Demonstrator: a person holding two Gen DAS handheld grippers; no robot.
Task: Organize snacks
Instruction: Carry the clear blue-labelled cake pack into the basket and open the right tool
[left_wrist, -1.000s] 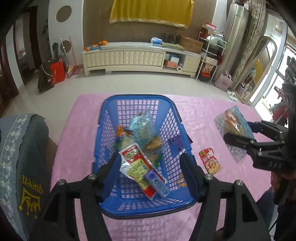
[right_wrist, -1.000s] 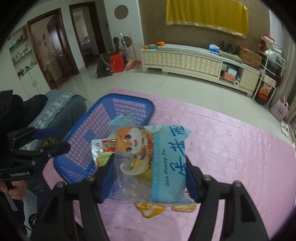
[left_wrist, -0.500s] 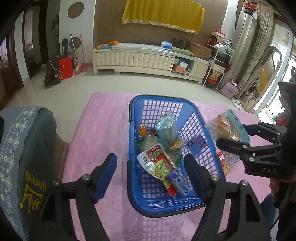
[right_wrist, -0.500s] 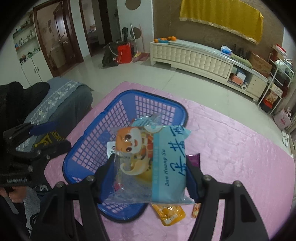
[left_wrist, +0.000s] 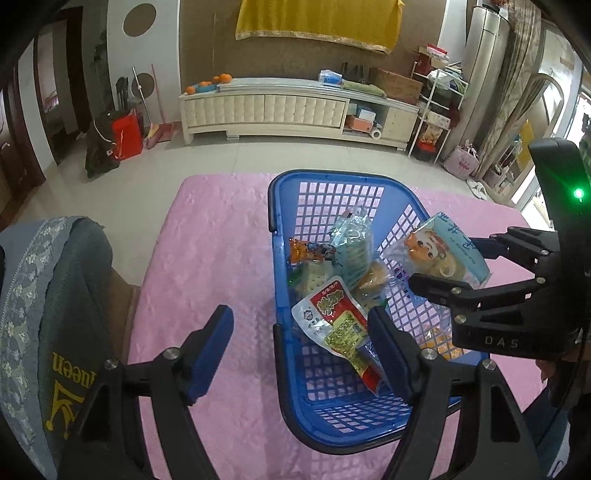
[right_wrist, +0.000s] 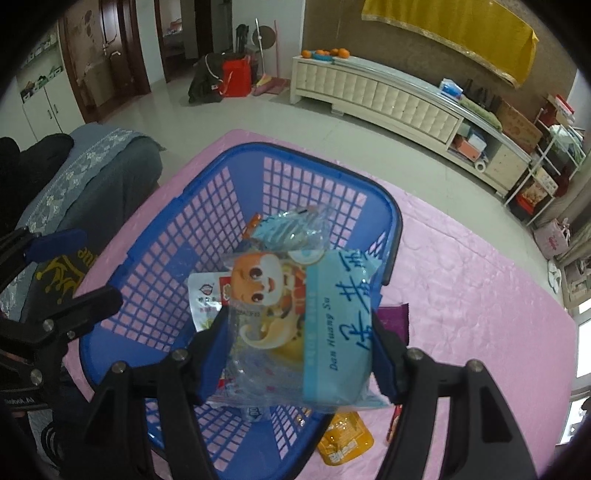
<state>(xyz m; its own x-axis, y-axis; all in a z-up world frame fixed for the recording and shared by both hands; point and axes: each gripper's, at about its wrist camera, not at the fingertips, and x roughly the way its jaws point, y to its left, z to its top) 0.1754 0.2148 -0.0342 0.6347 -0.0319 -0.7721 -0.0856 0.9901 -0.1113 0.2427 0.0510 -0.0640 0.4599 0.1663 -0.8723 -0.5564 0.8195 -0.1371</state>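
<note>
Shifted off the basket (left_wrist: 280, 221) toward nine o'clock since a second ago, jaws just widened: left tongs (left_wrist: 299, 345) gaping, nothing gripped, straddling the near-left rim. At centre, snack packets (left_wrist: 334, 317) heaped inside the basket. At three o'clock, now over the basket's right wall: right tongs (right_wrist: 301, 354) clamped across a blue cartoon snack bag (right_wrist: 295, 325).

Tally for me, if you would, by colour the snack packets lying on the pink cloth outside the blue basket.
Orange-yellow pouch: 1
Purple packet: 1
Red packet, mostly hidden: 1
Total: 3
Not counted: the blue-and-clear packet clamped in the right gripper.
</note>
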